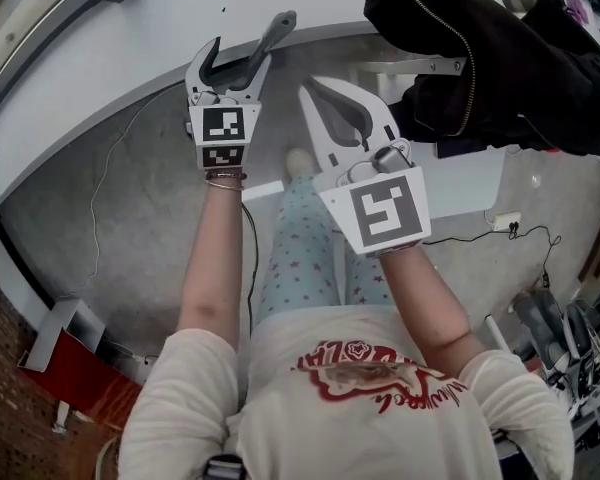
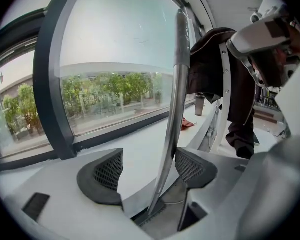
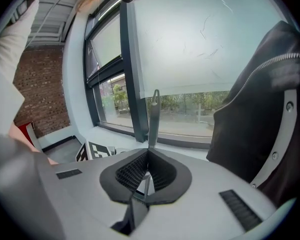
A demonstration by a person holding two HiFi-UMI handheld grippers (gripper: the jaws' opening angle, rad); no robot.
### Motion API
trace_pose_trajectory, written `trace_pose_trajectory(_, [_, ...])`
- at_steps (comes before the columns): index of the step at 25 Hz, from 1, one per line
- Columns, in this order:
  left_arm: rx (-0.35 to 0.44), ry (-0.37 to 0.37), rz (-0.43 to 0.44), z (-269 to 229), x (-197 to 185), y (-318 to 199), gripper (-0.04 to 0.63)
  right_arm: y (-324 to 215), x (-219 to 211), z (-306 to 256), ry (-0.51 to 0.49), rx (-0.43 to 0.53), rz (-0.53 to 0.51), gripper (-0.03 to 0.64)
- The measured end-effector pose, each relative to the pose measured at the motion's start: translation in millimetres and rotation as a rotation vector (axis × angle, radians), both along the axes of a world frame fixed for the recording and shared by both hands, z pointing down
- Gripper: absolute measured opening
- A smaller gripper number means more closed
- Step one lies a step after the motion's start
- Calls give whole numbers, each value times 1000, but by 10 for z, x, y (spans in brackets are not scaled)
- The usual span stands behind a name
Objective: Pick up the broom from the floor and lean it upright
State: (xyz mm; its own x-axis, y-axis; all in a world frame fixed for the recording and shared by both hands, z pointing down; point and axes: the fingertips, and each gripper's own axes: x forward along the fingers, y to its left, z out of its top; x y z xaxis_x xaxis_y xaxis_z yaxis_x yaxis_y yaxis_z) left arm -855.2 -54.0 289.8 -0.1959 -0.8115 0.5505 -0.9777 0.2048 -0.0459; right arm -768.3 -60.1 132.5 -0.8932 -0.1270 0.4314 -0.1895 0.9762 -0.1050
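The broom's grey metal handle [image 1: 272, 40] stands nearly upright in front of the window, its top near the white sill. In the left gripper view the handle [image 2: 176, 109] runs up between my jaws, close to the right pad [image 2: 190, 166] and well clear of the left pad. My left gripper [image 1: 240, 56] [image 2: 149, 156] is open around it. My right gripper [image 1: 310, 90] [image 3: 149, 153] hangs just right of the handle, shut with nothing in it. It faces the handle [image 3: 154, 116], which shows thin beyond its tips. The broom's head is mostly hidden below the left jaws.
A black jacket [image 1: 490, 58] [image 3: 260, 109] hangs over a white chair at the right, close to my right gripper. The sill [image 1: 100, 58] and dark window frame [image 2: 47, 84] lie ahead. A red box [image 1: 75, 373] sits low left; cables [image 1: 500, 233] cross the floor at right.
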Motion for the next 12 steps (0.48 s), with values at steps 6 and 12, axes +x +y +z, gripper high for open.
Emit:
trace_pose_trajectory(6, [44, -2, 3, -148, 80, -1, 325, -36, 63, -154, -60, 8, 24, 25])
trace_pose_trajectory(12, [123, -16, 48, -434, 282, -82, 325, -66, 170, -334, -138, 8, 59, 25])
